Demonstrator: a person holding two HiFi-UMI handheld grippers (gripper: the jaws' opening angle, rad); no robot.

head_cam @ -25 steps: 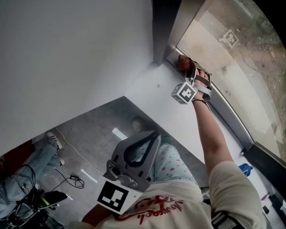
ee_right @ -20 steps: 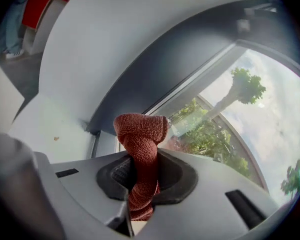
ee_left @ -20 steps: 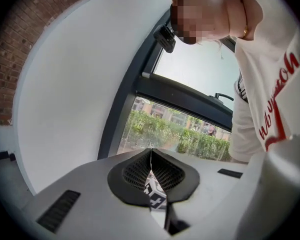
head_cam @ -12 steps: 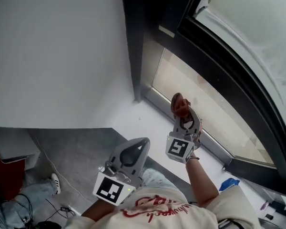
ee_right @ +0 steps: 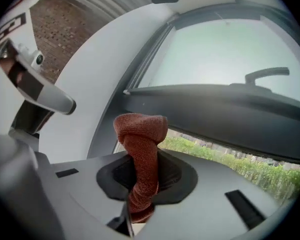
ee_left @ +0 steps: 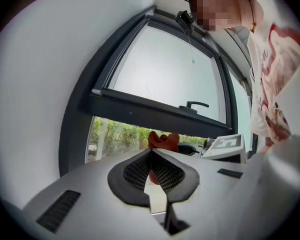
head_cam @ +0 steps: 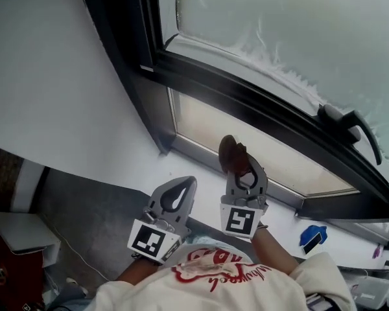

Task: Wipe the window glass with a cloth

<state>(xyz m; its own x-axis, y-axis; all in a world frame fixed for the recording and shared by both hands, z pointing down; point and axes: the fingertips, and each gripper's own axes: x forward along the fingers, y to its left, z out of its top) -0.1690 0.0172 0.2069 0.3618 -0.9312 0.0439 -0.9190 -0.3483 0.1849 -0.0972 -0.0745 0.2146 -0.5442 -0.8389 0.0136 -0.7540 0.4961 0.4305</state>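
A reddish-brown cloth (ee_right: 140, 159) is bunched and clamped upright in my right gripper (head_cam: 236, 166), which is shut on it and held up just in front of the lower window glass (head_cam: 246, 141). The cloth (head_cam: 231, 154) also shows past the left gripper's tips as a red lump (ee_left: 163, 140). My left gripper (head_cam: 181, 190) is shut and empty, its jaw tips pressed together, held low beside the right one. Above the dark crossbar (head_cam: 246, 86) is a pale upper pane (head_cam: 298, 24) with a black window handle (head_cam: 353, 125).
A white windowsill (head_cam: 201, 173) runs below the frame, with a white wall (head_cam: 45, 76) at left. A blue object (head_cam: 312, 235) lies on the sill at right. A dark vertical frame post (head_cam: 136, 76) stands left of the glass. Grey floor (head_cam: 71, 212) lies below.
The view has swung upward from the sill to the upper pane. My right gripper with the cloth came off the sill corner and rose in front of the lower glass. The left stayed low.
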